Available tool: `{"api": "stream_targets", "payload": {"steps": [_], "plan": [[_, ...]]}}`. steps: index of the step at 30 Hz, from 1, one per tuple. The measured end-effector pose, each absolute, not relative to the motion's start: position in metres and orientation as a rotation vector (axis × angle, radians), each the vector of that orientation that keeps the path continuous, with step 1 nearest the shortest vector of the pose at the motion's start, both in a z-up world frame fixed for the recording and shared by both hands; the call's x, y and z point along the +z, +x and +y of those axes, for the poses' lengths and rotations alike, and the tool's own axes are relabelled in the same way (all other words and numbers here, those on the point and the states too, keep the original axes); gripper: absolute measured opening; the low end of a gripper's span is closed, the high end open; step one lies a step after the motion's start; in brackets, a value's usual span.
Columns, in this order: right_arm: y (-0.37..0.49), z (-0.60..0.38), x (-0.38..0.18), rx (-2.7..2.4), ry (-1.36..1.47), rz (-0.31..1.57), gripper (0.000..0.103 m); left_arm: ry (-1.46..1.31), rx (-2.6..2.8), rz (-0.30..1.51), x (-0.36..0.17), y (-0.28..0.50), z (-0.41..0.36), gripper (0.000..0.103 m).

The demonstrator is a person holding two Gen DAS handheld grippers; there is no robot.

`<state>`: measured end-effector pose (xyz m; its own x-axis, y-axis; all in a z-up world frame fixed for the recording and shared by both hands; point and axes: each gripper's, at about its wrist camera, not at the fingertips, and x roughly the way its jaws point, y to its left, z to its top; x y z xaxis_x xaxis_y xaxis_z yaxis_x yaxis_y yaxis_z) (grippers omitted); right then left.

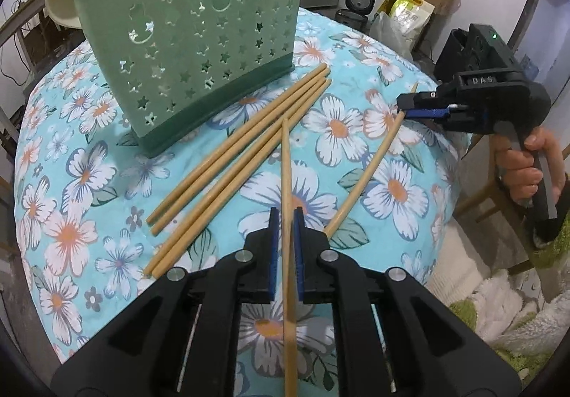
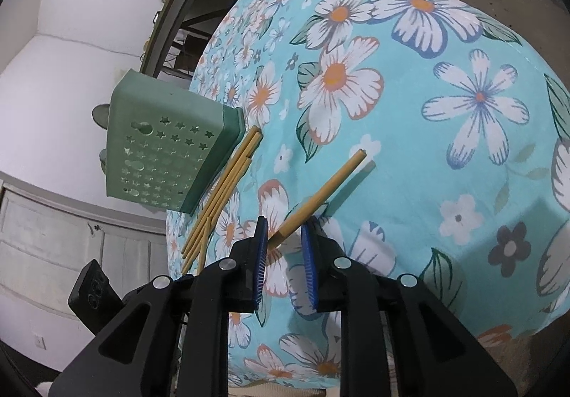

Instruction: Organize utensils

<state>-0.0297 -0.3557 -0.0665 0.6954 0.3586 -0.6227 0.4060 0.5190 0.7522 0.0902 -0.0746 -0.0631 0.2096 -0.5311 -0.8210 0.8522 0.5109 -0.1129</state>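
Between the left gripper's blue pads one chopstick is grasped; the right gripper stands loose around another chopstick. Four chopsticks lie beside the green holder. Next comes probably carrying the grasped one above its top opening.

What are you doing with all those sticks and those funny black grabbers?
A person is tidying chopsticks on a table with a flowery tablecloth, with a grabber in each hand. The left gripper has one chopstick between its blue pads. The right gripper is around the end of another chopstick, but its pads look a little apart from it. Four more chopsticks lie in a row beside the green holder with star holes. No chopstick shows in the holder yet.
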Motion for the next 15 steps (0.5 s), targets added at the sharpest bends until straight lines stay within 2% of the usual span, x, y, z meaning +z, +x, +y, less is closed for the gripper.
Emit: {"api": "stream_targets", "payload": {"steps": [2, 5, 15], "plan": [[-0.031, -0.357, -0.065, -0.034, 1.073, 0.836, 0.027, 0.402, -1.004, 0.928, -0.060, 0.092, -0.076, 0.020], [-0.036, -0.360, -0.061, -0.052, 1.073, 0.822, 0.034, 0.402, -1.016, 0.915, -0.057, 0.096, -0.083, 0.022], [-0.042, -0.375, -0.064, -0.133, 1.124, 0.767, 0.034, 0.404, -1.019, 0.951, -0.067, 0.110, -0.120, 0.022]]}}
